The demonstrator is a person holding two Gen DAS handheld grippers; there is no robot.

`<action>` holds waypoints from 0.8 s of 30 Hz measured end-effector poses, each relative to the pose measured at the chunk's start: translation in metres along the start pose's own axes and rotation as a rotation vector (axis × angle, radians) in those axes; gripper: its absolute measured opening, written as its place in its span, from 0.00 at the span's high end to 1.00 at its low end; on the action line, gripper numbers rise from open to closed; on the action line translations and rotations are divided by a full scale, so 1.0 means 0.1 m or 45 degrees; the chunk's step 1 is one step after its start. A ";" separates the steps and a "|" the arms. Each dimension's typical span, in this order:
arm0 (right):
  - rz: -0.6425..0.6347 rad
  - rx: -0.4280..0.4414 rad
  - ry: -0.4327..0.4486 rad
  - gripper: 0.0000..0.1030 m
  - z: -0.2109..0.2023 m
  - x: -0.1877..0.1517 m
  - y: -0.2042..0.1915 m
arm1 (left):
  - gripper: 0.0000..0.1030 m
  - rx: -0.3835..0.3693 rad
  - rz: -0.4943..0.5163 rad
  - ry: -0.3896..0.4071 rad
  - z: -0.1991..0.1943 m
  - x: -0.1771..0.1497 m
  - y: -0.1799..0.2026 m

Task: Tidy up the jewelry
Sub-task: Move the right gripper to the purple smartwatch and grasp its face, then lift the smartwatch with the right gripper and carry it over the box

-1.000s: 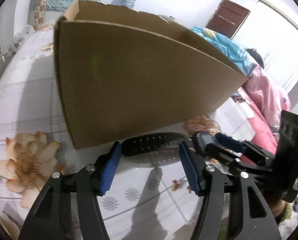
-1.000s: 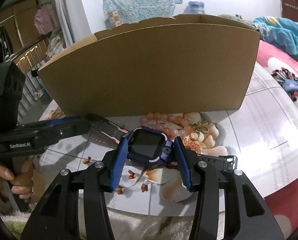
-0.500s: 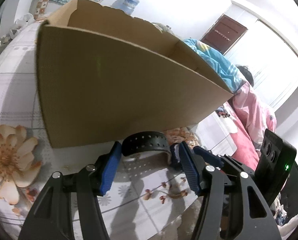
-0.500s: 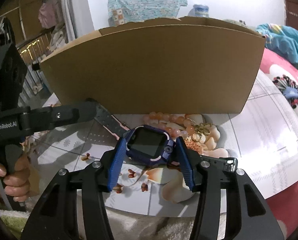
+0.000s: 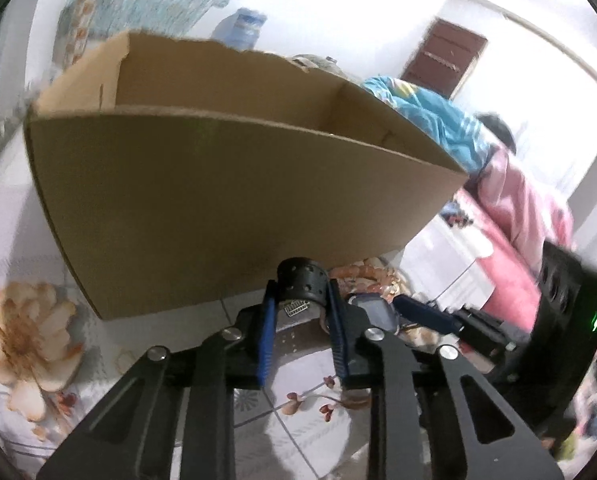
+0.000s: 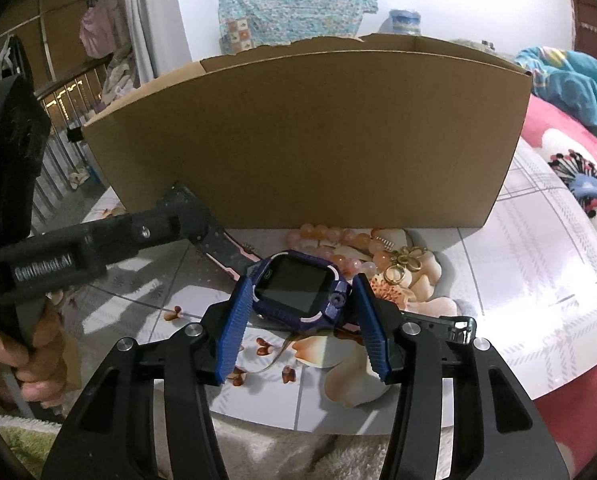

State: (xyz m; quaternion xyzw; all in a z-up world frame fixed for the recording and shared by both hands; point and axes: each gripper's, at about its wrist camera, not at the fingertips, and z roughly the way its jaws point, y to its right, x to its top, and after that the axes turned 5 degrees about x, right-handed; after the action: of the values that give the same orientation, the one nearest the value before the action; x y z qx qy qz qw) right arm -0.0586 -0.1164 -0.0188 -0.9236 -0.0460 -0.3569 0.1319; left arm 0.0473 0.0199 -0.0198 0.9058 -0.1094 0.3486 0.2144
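A purple smartwatch [image 6: 300,286] with a black strap lies on the floral tablecloth in front of a brown cardboard box [image 6: 310,136]. My right gripper [image 6: 302,312] straddles the watch face, jaws apart with a small gap on each side. My left gripper [image 5: 300,312] is shut on the black perforated strap [image 5: 302,282], which curls up between the blue pads. The watch face also shows in the left wrist view [image 5: 372,310]. A pink bead bracelet [image 6: 338,240] and gold rings [image 6: 404,266] lie just behind the watch, by the box.
The box [image 5: 234,200] is open at the top and stands close behind the jewelry. The table's front edge [image 6: 338,428] runs under my right gripper, with a towel below. A bed with pink and blue bedding [image 6: 570,92] lies to the right.
My left gripper has closed on the black strap and lifted it so it curls upright. My right gripper has opened slightly around the watch face.
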 end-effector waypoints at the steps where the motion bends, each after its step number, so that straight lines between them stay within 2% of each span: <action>1: 0.013 0.019 0.011 0.53 -0.03 0.00 0.03 | 0.79 0.019 0.034 0.005 -0.01 -0.01 0.04; 7: 0.119 0.060 0.063 0.53 -0.34 -0.07 0.25 | 0.79 0.096 0.166 0.037 -0.02 -0.06 0.18; 15: 0.325 -0.020 0.050 0.53 -0.45 -0.17 0.65 | 0.79 0.134 0.197 0.010 0.05 -0.08 0.20; 18: 0.414 -0.024 0.029 0.58 -0.41 -0.18 0.80 | 0.79 0.152 0.214 0.007 0.06 -0.09 0.22; 24: 0.456 -0.010 0.017 0.63 -0.38 -0.18 0.89 | 0.79 0.164 0.224 -0.010 0.10 -0.11 0.22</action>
State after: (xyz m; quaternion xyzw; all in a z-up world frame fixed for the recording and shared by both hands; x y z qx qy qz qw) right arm -0.0806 -0.2122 -0.0231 -0.9152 0.1214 -0.3339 0.1902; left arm 0.0373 -0.0038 -0.0264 0.9061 -0.1666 0.3687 0.1239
